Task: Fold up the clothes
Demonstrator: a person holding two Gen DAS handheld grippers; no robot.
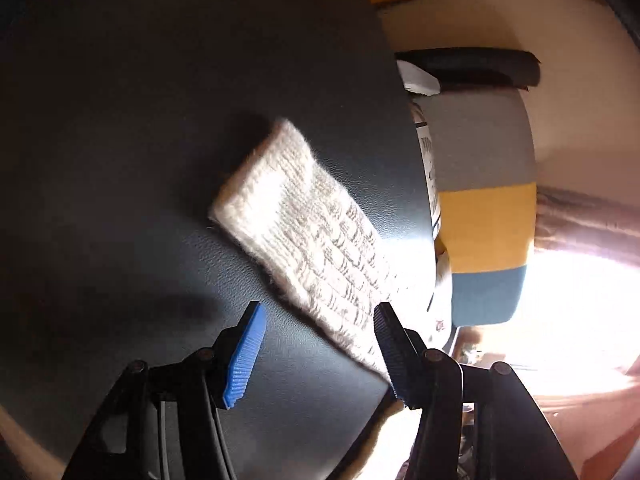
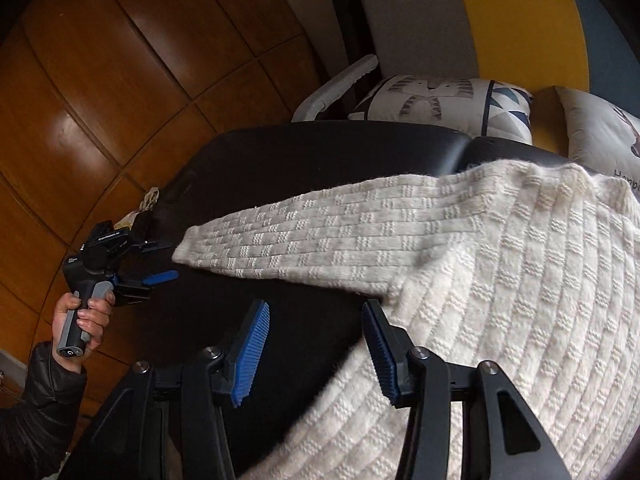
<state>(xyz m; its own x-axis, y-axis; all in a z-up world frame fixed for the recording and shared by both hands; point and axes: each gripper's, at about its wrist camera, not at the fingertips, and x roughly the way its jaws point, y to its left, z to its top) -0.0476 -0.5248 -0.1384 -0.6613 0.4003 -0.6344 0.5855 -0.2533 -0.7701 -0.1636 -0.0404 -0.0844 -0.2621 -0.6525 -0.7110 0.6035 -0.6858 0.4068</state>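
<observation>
A cream knitted sweater [image 2: 520, 320] lies spread on a black leather surface [image 2: 320, 152]. Its sleeve [image 2: 320, 240] stretches out to the left, ending in a cuff [image 2: 188, 252]. My right gripper [image 2: 316, 320] is open over the sweater's body edge, just below the armpit, with nothing between its fingers. The left gripper [image 2: 164, 261], held by a hand [image 2: 84, 320], is open just left of the cuff. In the left wrist view the sleeve [image 1: 304, 224] runs diagonally toward the right finger of the open left gripper [image 1: 316, 356].
Patterned pillows [image 2: 440, 100] and a grey, yellow and blue striped cushion [image 2: 500, 20] sit behind the black surface. Brown wooden panels [image 2: 100, 80] fill the left. The surface's edge [image 1: 424, 184] curves past the sleeve, with bright window glare [image 1: 580, 320] beyond.
</observation>
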